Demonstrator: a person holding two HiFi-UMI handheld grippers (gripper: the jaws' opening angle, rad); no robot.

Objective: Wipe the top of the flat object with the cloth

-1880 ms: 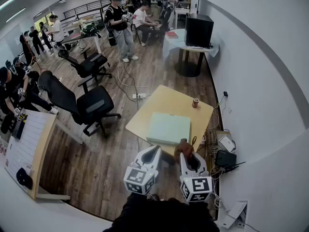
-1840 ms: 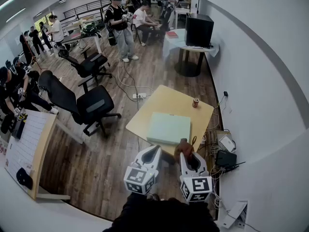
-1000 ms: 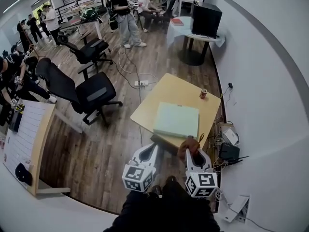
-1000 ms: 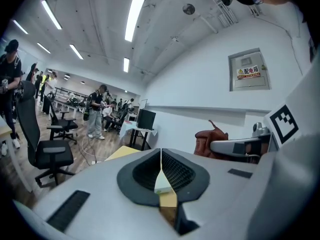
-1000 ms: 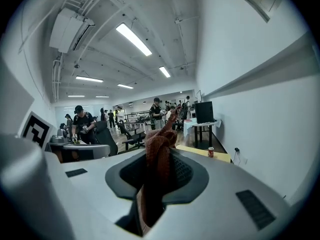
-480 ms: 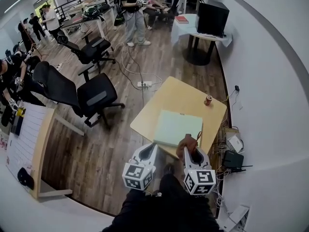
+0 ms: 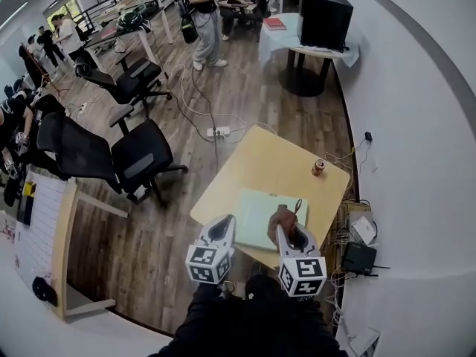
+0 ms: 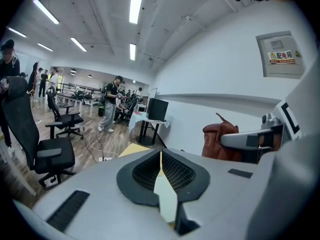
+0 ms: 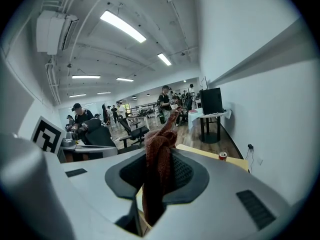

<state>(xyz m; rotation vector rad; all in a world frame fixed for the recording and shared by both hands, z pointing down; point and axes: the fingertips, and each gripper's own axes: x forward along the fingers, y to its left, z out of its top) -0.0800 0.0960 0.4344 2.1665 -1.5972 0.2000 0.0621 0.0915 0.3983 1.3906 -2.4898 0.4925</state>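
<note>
cloth point(image 9: 159, 169) is sitting clamped in right gripper point(image 7: 285, 230), left gripper point(image 7: 222, 227) closed empty; flat object point(image 7: 256, 213) ahead could be dragging it loose.

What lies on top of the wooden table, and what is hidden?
A pale green flat pad and a drink can lie on the table. The right gripper, jaws shut on a brown cloth, hides the pad's near right corner; anything beneath the pad cannot be seen.

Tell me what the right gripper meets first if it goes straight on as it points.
Probably the pale green pad on the table; the cloth in the right gripper would touch first. Depth is unclear.
</note>
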